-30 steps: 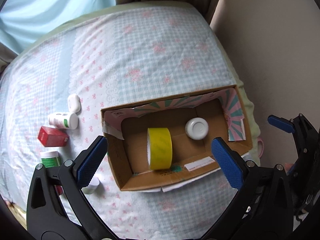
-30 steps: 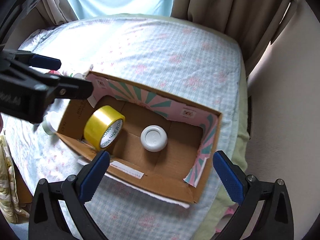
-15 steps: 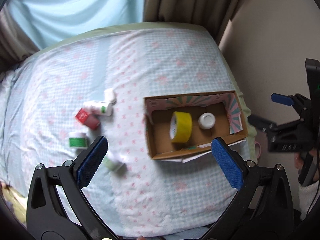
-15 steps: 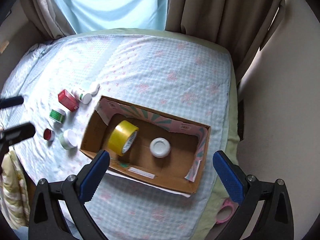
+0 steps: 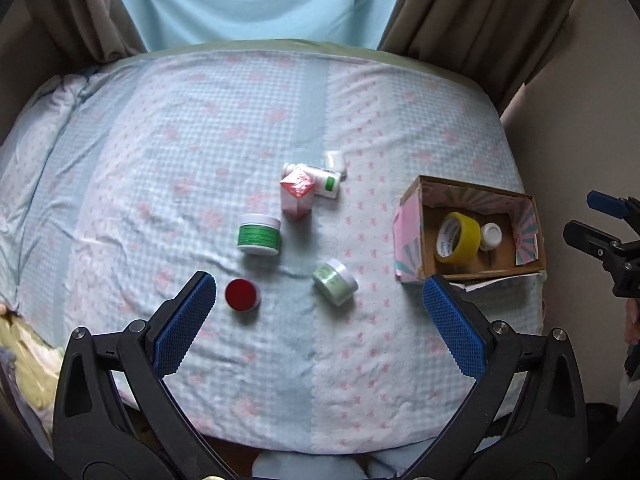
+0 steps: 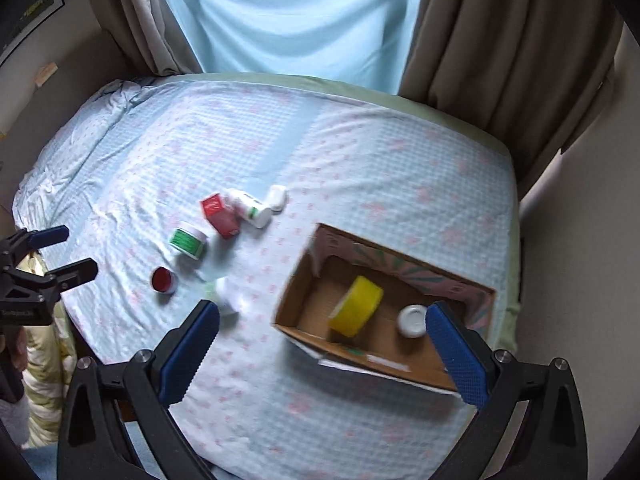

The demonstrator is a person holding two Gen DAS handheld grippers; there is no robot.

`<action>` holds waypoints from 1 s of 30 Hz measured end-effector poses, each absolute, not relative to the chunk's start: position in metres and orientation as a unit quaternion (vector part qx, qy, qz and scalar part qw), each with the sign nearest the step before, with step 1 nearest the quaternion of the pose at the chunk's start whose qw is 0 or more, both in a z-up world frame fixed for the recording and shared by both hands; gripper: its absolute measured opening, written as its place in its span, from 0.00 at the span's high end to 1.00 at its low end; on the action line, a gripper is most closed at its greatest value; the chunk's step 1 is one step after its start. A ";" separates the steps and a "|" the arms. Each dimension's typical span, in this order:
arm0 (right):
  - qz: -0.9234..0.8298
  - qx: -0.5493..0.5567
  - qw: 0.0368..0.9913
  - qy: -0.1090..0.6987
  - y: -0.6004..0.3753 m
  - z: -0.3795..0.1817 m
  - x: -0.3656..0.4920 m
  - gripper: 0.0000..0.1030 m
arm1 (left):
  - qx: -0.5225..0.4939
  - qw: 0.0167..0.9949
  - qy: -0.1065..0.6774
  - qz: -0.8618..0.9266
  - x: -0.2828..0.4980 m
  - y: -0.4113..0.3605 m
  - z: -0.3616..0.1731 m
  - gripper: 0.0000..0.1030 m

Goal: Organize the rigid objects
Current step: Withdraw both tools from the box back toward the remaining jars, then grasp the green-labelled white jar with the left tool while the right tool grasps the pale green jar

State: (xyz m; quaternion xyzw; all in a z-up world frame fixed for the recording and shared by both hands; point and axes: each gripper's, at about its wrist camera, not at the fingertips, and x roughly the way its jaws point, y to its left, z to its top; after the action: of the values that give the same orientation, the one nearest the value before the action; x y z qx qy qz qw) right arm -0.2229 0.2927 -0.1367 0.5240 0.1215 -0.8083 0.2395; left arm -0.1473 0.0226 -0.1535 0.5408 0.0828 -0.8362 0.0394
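A cardboard box (image 5: 412, 240) (image 6: 296, 304) sits at the bed's right side and holds a yellow tape roll (image 5: 458, 238) (image 6: 356, 312) and a white-capped jar (image 5: 491, 236) (image 6: 412, 320). On the sheet lie a green jar (image 5: 259, 234) (image 6: 187, 241), a red-lidded jar (image 5: 241, 295) (image 6: 164, 280), a pale green jar (image 5: 335, 281), a red carton (image 5: 296, 194) (image 6: 220, 216), a white bottle (image 5: 326, 180) (image 6: 250, 208) and a small white container (image 5: 335, 159) (image 6: 277, 198). My left gripper (image 5: 320, 320) (image 6: 64, 252) is open and empty, high above the bed. My right gripper (image 6: 320, 356) (image 5: 592, 220) is open and empty.
The bed (image 5: 200, 120) has a blue checked sheet with pink flowers. Brown curtains (image 6: 500, 40) and a light blue curtain (image 5: 248, 0) hang behind it. A wall (image 5: 580, 120) stands to the right. A yellowish blanket (image 6: 44, 360) hangs at the bed's left edge.
Both grippers have pulled up and back from the box. The left view has swung left, so the loose jars now sit in its centre.
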 end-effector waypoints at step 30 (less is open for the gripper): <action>-0.696 0.658 -0.001 -0.289 0.182 -0.324 -0.182 0.00 | 0.627 -0.025 0.142 -0.766 -0.228 -0.122 -0.317 0.00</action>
State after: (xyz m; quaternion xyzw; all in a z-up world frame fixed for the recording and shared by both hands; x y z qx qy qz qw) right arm -0.1816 0.1820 -0.3236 0.6577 -0.2887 -0.6957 -0.0005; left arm -0.2279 -0.1224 -0.3166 0.6267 0.1423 -0.7658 -0.0252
